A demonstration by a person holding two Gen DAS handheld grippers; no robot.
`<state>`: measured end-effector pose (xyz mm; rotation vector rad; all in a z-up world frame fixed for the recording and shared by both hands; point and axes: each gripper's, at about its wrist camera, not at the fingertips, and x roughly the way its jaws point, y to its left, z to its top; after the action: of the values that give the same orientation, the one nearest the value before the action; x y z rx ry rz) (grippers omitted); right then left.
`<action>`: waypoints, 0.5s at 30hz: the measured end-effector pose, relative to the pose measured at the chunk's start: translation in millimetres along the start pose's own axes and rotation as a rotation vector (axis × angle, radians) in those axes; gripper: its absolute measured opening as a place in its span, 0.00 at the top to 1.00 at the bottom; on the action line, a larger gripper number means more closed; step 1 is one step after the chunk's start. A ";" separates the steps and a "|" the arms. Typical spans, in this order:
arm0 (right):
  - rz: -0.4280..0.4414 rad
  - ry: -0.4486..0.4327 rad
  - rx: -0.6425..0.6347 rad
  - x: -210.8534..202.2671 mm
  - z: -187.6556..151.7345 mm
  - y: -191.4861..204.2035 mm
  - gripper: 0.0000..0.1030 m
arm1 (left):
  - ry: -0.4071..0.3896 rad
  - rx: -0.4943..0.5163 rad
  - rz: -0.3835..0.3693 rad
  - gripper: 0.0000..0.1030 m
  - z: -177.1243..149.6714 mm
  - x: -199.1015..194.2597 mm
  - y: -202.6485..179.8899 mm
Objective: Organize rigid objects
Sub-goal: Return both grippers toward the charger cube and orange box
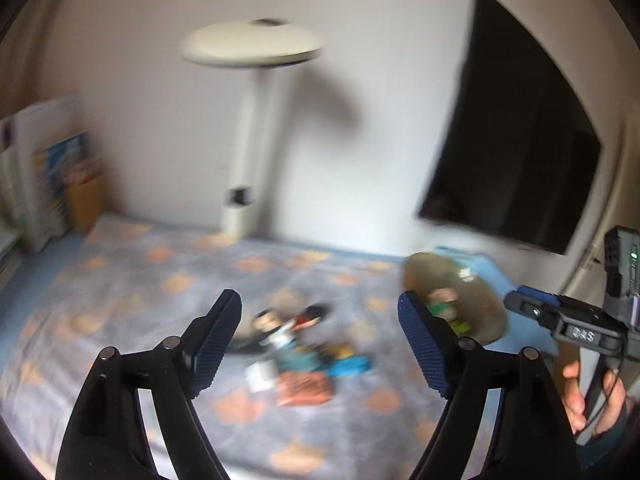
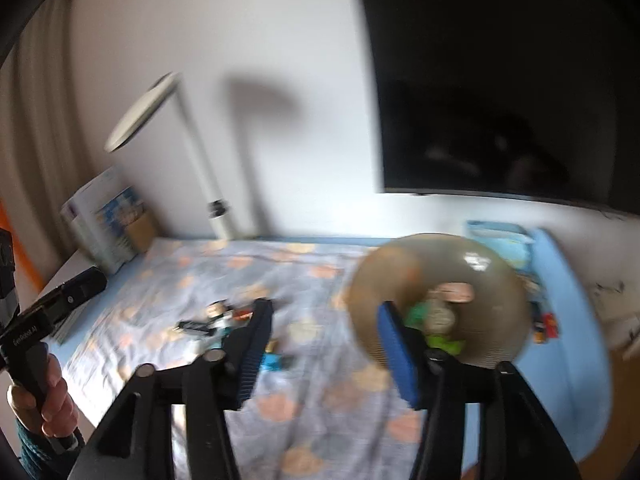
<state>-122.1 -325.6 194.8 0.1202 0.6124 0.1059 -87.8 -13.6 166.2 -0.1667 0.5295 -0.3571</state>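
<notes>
Left wrist view — toy pile [image 1: 296,352] between spread jaws, untouched.

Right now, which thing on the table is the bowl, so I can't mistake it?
Start at the black TV on the wall. Below it, at the right end of the patterned tablecloth, sits the bowl. It is round, translucent brownish, with small toys inside, while the loose toy pile lies flat mid-table.

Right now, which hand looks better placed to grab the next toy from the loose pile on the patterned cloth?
Probably left. The left gripper is open, its fingers framing the pile of small toys. The right gripper points nearer the round brownish bowl. Blur limits certainty.
</notes>
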 end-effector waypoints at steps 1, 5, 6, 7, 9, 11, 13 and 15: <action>0.036 0.012 -0.022 9.9 -10.1 15.7 0.43 | 0.018 -0.008 0.010 0.23 -8.9 3.3 8.0; 0.117 0.077 -0.086 59.4 -61.2 55.3 0.43 | 0.106 -0.056 0.073 0.23 -61.7 32.3 44.8; 0.127 0.100 -0.093 70.9 -71.6 59.5 0.43 | 0.141 -0.074 0.080 0.23 -74.0 41.9 53.2; 0.148 0.150 -0.099 89.7 -89.3 67.3 0.44 | 0.168 -0.090 0.077 0.23 -84.5 50.6 60.5; 0.188 0.206 -0.093 110.9 -111.4 73.1 0.44 | 0.199 -0.105 0.092 0.23 -96.5 60.5 66.8; 0.201 0.242 -0.097 126.9 -127.3 76.7 0.44 | 0.217 -0.102 0.105 0.23 -106.7 68.3 71.9; 0.201 0.264 -0.106 136.9 -137.4 77.9 0.43 | 0.228 -0.104 0.111 0.23 -113.6 73.9 73.6; 0.195 0.286 -0.113 142.9 -142.2 79.3 0.43 | 0.231 -0.103 0.109 0.23 -114.3 74.6 74.0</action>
<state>-93.2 -216.5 9.9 0.0550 0.8774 0.3505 -66.0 19.6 16.1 -0.1968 0.7827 -0.2440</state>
